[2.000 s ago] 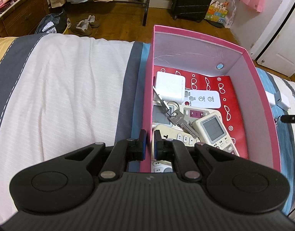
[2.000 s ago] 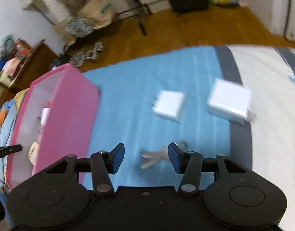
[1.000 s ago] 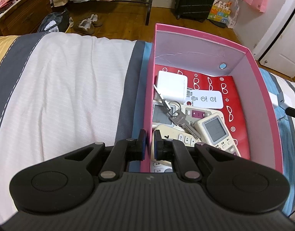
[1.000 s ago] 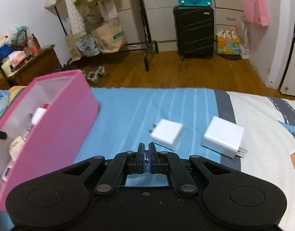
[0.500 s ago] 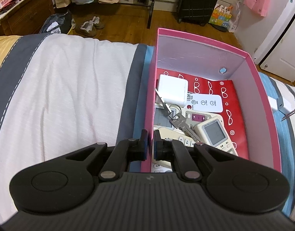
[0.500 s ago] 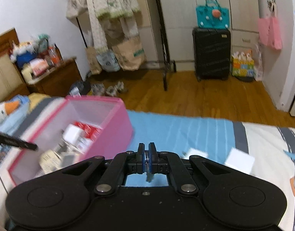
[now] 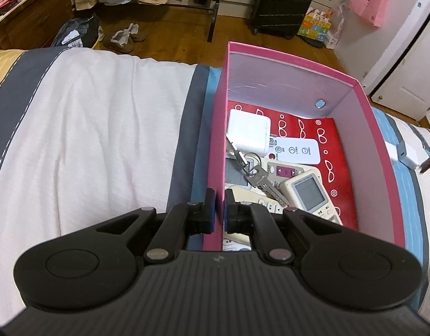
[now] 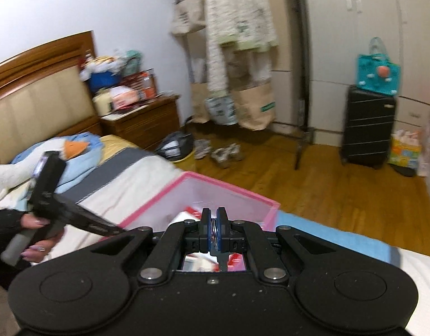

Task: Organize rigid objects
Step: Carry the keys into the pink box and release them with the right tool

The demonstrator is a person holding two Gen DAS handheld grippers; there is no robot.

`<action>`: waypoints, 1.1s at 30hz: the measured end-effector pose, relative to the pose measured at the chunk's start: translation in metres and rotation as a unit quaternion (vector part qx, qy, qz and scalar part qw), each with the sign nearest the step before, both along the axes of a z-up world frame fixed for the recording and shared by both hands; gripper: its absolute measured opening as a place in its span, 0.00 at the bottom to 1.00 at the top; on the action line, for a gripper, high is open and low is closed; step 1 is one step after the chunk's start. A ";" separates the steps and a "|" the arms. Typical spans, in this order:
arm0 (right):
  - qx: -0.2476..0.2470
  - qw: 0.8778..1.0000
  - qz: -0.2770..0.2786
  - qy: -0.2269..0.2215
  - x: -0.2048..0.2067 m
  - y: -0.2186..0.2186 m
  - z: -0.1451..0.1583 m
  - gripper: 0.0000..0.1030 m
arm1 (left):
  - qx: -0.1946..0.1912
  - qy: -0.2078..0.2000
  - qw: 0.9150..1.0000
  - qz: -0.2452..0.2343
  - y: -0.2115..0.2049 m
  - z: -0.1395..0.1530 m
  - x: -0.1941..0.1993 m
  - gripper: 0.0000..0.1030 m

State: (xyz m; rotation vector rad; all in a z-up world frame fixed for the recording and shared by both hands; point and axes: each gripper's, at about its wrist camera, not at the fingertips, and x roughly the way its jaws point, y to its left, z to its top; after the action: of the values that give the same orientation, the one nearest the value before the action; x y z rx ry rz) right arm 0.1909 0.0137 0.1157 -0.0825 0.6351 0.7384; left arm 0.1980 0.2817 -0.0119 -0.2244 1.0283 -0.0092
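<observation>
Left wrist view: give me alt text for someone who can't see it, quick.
The left gripper is shut on the near left wall of an open pink box sitting on a bed. Inside the box lie a white charger, a bunch of keys and several remote controls.

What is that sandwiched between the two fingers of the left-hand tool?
The near wall of the pink box stands between the left gripper's fingers, which are closed on it. The left wrist view shows this.
</observation>
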 end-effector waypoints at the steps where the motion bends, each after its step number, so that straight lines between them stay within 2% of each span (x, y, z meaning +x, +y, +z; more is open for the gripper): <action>1: -0.001 1.000 0.009 0.004 0.000 0.005 -0.001 0.06 | 0.001 -0.001 1.000 -0.002 0.000 0.000 0.000 0.05; 10: -0.046 0.996 0.071 0.026 0.017 0.051 -0.030 0.06 | -0.001 -0.004 1.000 -0.010 0.001 -0.001 0.000 0.05; 16: -0.093 0.990 0.094 0.042 0.049 0.077 -0.052 0.06 | -0.003 -0.004 1.000 -0.012 0.003 -0.001 0.001 0.05; 20: -0.114 0.985 0.102 0.077 0.070 0.092 -0.070 0.06 | -0.007 -0.005 1.000 -0.015 0.004 -0.002 0.001 0.05; 25: -0.142 0.980 0.106 0.090 0.086 0.108 -0.086 0.06 | 0.000 -0.010 1.000 -0.020 0.001 -0.003 0.000 0.05; 29: -0.149 0.978 0.096 0.108 0.101 0.117 -0.094 0.06 | -0.001 -0.010 1.000 -0.019 0.001 -0.004 0.000 0.05; 33: -0.121 0.980 0.073 0.140 0.115 0.114 -0.100 0.11 | -0.001 -0.009 1.000 -0.021 0.001 -0.003 0.000 0.05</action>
State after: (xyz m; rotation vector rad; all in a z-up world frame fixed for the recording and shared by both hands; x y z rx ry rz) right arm 0.3061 0.1281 0.0158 -0.2536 0.9947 0.8191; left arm 0.1984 0.2824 -0.0152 -0.2032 1.0159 -0.0505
